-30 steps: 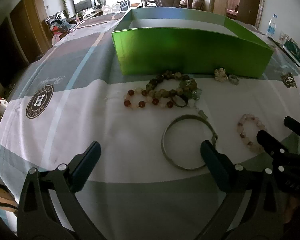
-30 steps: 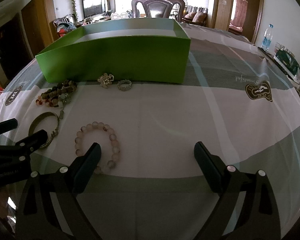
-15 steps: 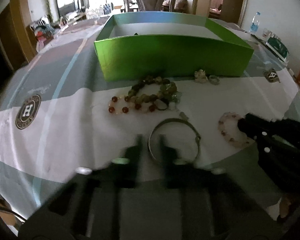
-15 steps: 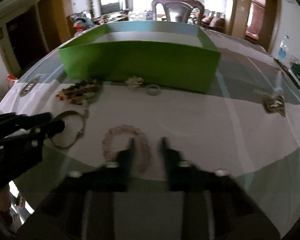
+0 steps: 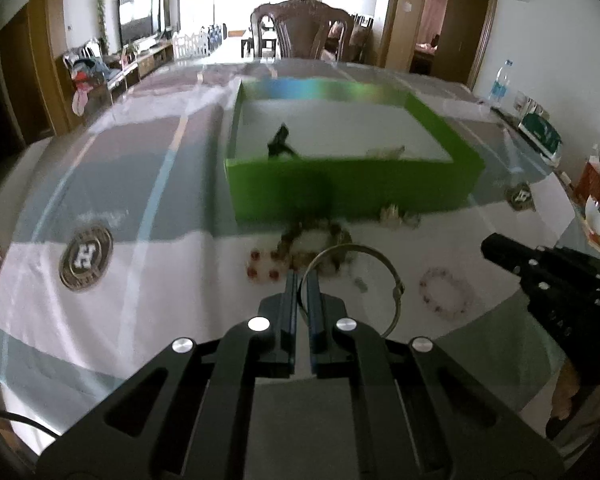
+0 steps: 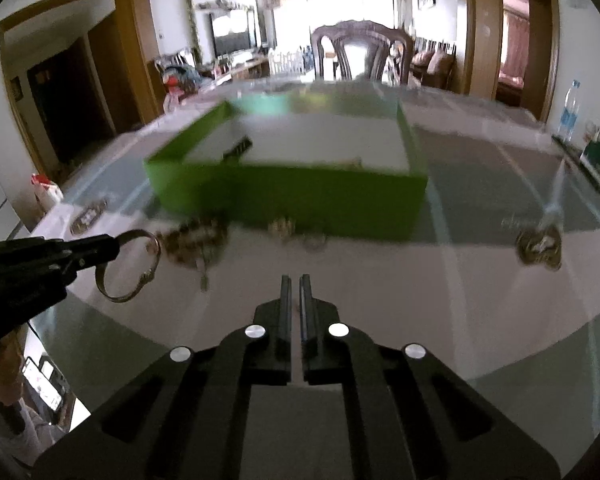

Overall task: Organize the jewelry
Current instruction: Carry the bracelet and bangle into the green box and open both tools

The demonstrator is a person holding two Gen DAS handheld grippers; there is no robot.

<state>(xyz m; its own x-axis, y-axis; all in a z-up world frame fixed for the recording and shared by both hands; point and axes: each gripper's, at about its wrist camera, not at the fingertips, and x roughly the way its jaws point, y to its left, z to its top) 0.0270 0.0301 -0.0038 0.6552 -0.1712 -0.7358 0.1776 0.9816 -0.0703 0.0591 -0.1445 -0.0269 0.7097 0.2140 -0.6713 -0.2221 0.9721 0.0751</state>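
The green box (image 5: 352,192) already holds pieces; the left hand-held gripper (image 5: 302,280) clamps the bangle (image 5: 364,249) before it, the right hand-held gripper (image 6: 295,284) has just clenched empty, and the pink bracelet (image 5: 446,294) remains on the tabletop (image 5: 160,300).

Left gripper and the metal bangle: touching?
Touching. The right wrist view shows the left gripper shut on the metal bangle, whose ring hangs from the tips above the table.
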